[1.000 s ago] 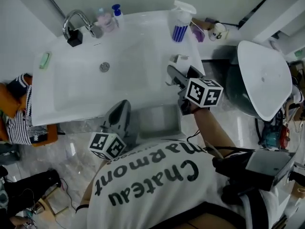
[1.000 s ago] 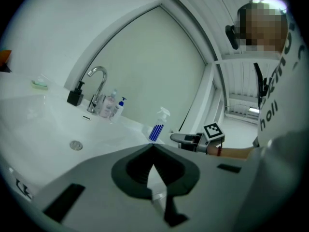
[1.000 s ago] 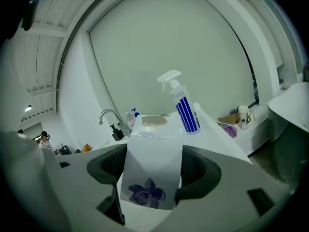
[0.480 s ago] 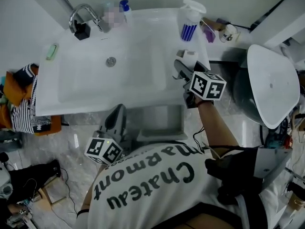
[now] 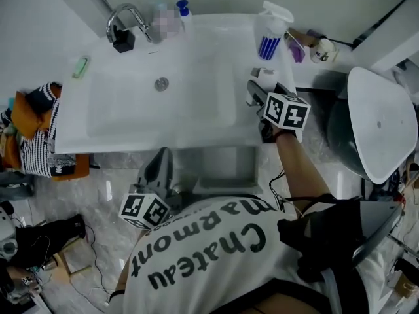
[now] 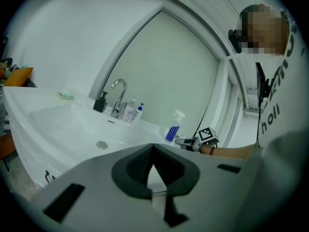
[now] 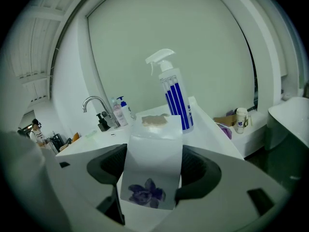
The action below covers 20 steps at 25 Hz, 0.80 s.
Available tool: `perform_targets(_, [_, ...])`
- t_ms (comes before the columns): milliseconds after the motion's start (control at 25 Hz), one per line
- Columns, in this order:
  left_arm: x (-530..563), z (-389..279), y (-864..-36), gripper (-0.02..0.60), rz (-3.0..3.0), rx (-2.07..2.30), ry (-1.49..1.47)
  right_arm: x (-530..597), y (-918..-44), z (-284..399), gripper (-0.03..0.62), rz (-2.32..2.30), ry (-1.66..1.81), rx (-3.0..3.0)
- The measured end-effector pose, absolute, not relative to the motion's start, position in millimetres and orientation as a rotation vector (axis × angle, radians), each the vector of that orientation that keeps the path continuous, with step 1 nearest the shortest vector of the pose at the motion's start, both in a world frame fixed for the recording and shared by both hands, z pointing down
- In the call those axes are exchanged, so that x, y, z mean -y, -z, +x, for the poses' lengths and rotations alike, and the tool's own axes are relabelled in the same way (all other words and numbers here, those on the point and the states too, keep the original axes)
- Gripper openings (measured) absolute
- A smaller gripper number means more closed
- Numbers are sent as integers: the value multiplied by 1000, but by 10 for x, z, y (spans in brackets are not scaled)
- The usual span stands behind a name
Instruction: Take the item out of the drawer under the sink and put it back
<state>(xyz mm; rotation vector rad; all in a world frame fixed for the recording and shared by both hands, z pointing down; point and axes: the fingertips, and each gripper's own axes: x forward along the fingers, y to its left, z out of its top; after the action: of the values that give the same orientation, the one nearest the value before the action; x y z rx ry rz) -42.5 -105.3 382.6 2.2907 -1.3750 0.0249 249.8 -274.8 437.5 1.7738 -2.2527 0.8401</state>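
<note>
Over the right edge of the white porcelain sink, in the head view, the right gripper is clenched on a small white packet. It is near the white spray bottle with blue stripes. Under the basin's front edge a pale drawer stands pulled open. The left gripper hangs just left of it, above the glossy marble floor.

Along the left gripper view, its jaws meet tip to tip with nothing between them. Beyond them are the basin and a curved chrome faucet.

Along the right gripper view, the jaws grasp the packet, which stands upright and bears a purple flower print. The spray bottle rises behind it.
</note>
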Motion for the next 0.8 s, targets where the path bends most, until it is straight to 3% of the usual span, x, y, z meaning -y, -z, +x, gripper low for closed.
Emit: perform_targets(800, [1112,-473,-3834,8,2287,1373,-19,2971,-4559,2567,332,1852,-855,2143])
